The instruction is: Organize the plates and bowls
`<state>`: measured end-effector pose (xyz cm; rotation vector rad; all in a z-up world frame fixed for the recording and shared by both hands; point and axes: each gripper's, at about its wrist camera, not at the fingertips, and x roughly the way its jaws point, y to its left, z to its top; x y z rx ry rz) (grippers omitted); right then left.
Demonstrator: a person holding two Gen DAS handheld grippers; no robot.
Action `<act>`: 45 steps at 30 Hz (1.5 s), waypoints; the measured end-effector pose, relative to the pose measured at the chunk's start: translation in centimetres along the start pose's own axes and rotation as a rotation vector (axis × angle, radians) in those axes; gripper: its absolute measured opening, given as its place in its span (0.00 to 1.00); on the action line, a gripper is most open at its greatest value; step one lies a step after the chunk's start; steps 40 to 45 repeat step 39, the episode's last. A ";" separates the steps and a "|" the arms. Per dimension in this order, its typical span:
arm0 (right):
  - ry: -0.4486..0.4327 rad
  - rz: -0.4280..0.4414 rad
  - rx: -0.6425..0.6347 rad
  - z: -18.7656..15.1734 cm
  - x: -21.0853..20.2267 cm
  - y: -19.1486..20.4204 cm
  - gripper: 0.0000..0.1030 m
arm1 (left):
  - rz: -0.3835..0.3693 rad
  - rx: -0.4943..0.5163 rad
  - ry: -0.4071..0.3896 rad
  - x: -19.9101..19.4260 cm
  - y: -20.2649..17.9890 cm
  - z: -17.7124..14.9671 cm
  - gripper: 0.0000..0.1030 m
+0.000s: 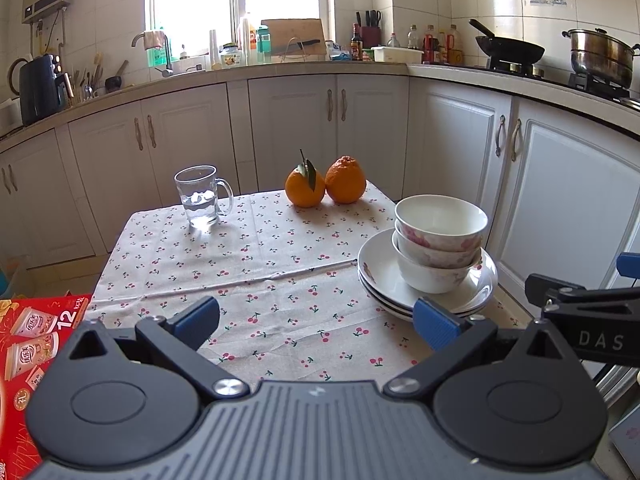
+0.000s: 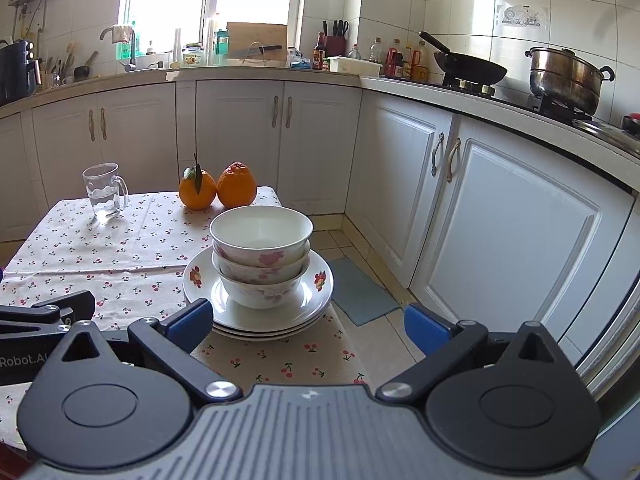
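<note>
Three nested white bowls with pink flowers [image 1: 440, 240] [image 2: 262, 252] stand on a stack of white plates [image 1: 380, 276] [image 2: 320, 280] at the right edge of a small table with a cherry-print cloth [image 1: 248, 256] [image 2: 100, 256]. My left gripper [image 1: 316, 320] is open over the cloth, nothing between its blue-padded fingers; its right pad sits just in front of the plates' near rim. My right gripper [image 2: 308, 326] is open too, straddling the near side of the plate stack without holding it.
A glass mug with water [image 1: 200, 196] [image 2: 103, 192] and two oranges [image 1: 324, 184] [image 2: 218, 186] stand at the table's far side. White kitchen cabinets [image 1: 332, 120] lie beyond. A red carton [image 1: 36, 332] is left of the table, a blue floor mat [image 2: 360, 292] to its right.
</note>
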<state>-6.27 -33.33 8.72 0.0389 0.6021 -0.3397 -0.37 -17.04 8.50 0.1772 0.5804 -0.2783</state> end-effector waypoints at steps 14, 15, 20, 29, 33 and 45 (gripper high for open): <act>0.002 0.000 0.001 0.0 0.1 0.1 1.00 | -0.001 -0.007 0.007 0.2 0.2 0.0 0.99; 0.002 0.000 0.001 0.0 0.1 0.0 1.00 | 0.001 -0.008 0.008 0.2 0.2 0.0 0.99; -0.002 0.012 0.003 -0.1 0.0 0.1 1.00 | 0.014 -0.009 0.013 0.3 0.2 0.0 0.99; -0.006 0.028 0.004 -0.1 -0.2 0.2 1.00 | 0.020 -0.008 0.015 0.4 0.1 0.0 0.99; -0.006 0.028 0.005 -0.1 -0.1 0.2 1.00 | 0.020 -0.008 0.015 0.3 0.1 0.0 0.99; -0.005 0.029 0.006 -0.1 -0.1 0.1 1.00 | 0.020 -0.010 0.017 0.4 0.2 0.0 0.99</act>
